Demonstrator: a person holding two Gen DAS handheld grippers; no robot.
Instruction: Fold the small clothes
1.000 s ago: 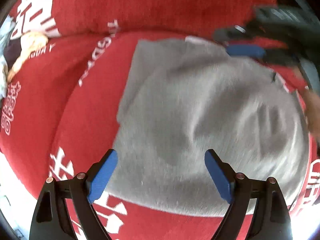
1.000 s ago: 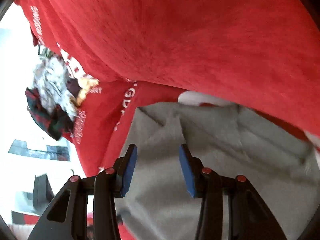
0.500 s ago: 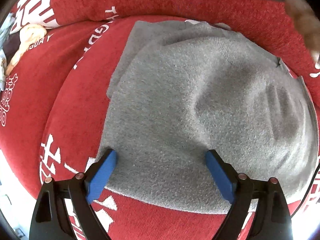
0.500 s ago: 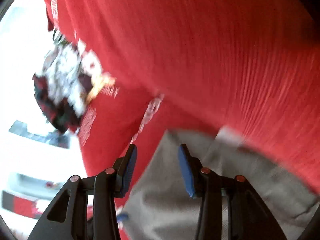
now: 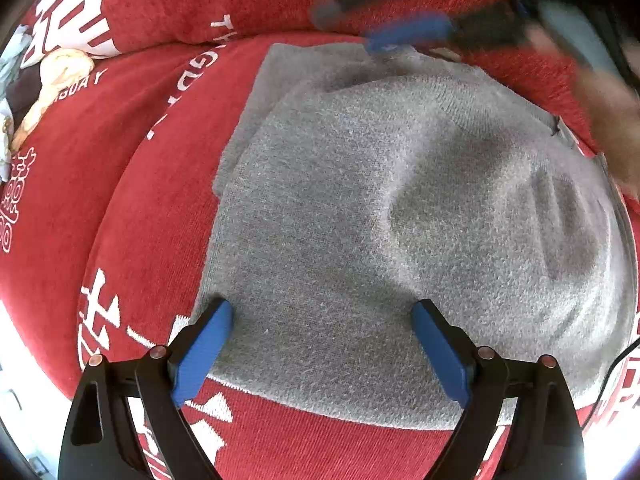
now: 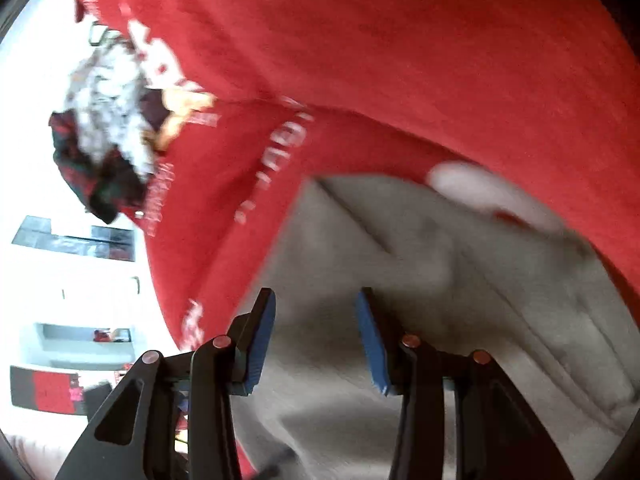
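Grey knitted cloth (image 5: 384, 232) lies spread on the red cushion (image 5: 132, 208) with the left gripper (image 5: 322, 344) splayed wide over its near edge, while the right wrist view shows the right gripper (image 6: 316, 334) parted, empty, above the cloth's folded far part.

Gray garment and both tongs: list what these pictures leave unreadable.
- Gray garment: type unclear; left wrist view's edge cuts its right side.
- Right tongs: motion-blurred in left wrist view.
- Pile of clothes: blurred in right wrist view; items indistinguishable.
- White lettering on red cover: cropped, unreadable.
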